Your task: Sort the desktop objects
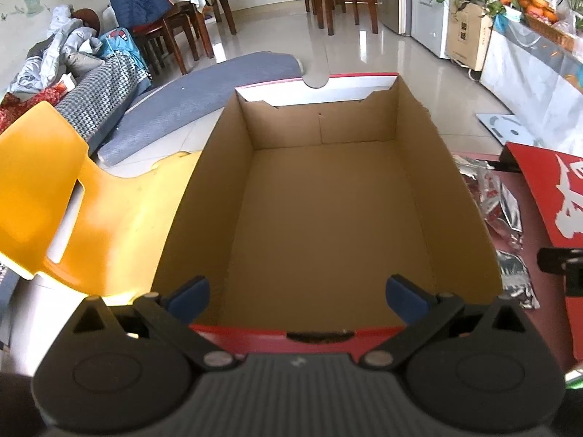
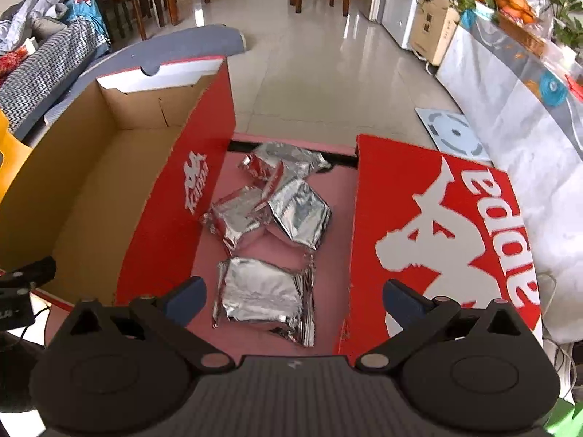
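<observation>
An open shoe box, red outside and brown inside, fills the left wrist view with nothing in it. My left gripper hangs open over its near rim. To the right of the box, several silver foil packets lie on the pink table top. The nearest packet lies just below and between the fingers of my open right gripper, which holds nothing. The box's red lid lies flat to the right of the packets. A few packets also show beside the box in the left wrist view.
A yellow plastic chair stands left of the box. Beyond it are a grey cushion, a sofa with piled clothes and wooden chairs. A white-draped counter with plants and fruit runs along the right. A square white pad lies on the tiled floor.
</observation>
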